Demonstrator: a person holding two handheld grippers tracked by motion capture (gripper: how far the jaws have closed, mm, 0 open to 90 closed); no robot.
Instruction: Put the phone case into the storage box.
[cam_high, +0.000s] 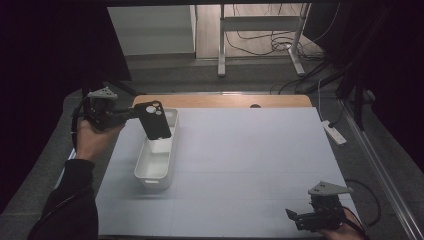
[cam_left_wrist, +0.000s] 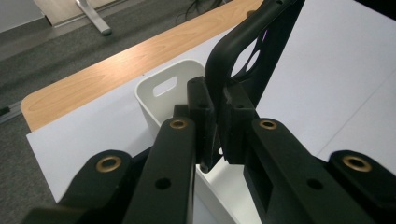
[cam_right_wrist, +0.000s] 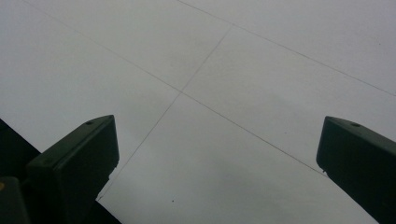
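black plastic, a phone case (cam_high: 153, 120) with its camera cutout at the top, hangs pinched in the left gripper (cam_high: 131, 114) above the far end of the white bin (cam_high: 156, 172). the case stands roughly upright, tilted a little, its lower edge over the bin's open top and not resting on anything. in the left gripper view the two jaws are pressed together on the case's edge (cam_left_wrist: 233, 60), with the bin's handle slot (cam_left_wrist: 164, 86) showing just behind them. the bin sits on the left part of the white sheet (cam_high: 250, 165) that covers the table, its long side running away from the person, and the wooden table edge (cam_high: 225, 101) shows beyond it. the right gripper (cam_high: 294, 216) rests low at the near right corner of the sheet, well apart from the bin; its jaws are spread wide with nothing between them, and the right gripper view looks down on bare sheet (cam_right_wrist: 210, 93) crossed by thin lines
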